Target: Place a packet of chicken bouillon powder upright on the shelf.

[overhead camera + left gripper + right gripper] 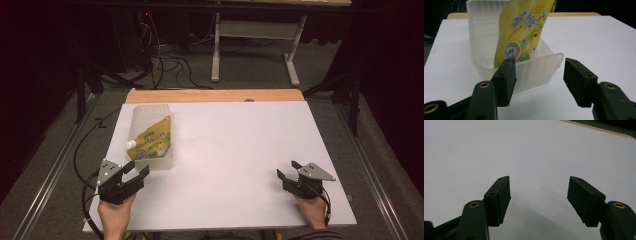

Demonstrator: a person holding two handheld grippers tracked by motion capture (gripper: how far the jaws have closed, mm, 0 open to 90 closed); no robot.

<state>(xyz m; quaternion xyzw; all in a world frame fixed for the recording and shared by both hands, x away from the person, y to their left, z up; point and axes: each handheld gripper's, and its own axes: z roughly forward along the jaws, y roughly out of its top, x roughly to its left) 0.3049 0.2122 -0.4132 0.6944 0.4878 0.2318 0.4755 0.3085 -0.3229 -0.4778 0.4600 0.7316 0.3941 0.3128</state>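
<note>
Inside tub (165, 162), pouch (152, 140) lengthwise, spout near.

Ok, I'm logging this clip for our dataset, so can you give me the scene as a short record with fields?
surface: white table
container: translucent plastic tub, table's left side
contents: yellow spouted pouch leaning in the tub
left gripper: open, just short of the tub's near end, holding nothing
right gripper: open, over bare table at the right, holding nothing
</note>
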